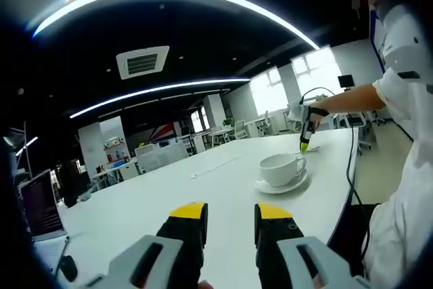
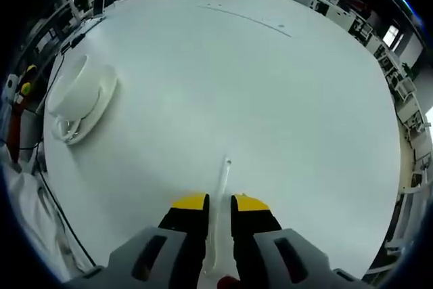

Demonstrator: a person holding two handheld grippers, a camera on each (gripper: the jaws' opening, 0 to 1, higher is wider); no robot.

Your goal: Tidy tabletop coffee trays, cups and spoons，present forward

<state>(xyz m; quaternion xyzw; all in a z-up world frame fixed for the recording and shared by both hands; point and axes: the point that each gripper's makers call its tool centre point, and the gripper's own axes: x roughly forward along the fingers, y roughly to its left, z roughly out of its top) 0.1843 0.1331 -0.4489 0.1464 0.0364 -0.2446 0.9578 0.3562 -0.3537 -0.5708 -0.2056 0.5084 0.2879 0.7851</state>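
Here, one cup (image 1: 281,168) on one saucer (image 1: 281,185) — left tool (image 1: 230,212) spread, right tool (image 2: 220,202) pinching one spoon (image 2: 220,202).

No readable text, labels, brands, numbers or signs anywhere in either view. Checked the white cup (image 1: 281,168) and saucer (image 1: 282,185): plain, no print. Checked the white table (image 2: 270,113): bare surface, no markings legible. Checked the laptop (image 1: 42,208) screen at left of the left gripper view: dark, too blurred to make out characters. Shelving and desks in the background office: too small and blurred to read. Yellow-tipped jaws on both grippers: no lettering visible.
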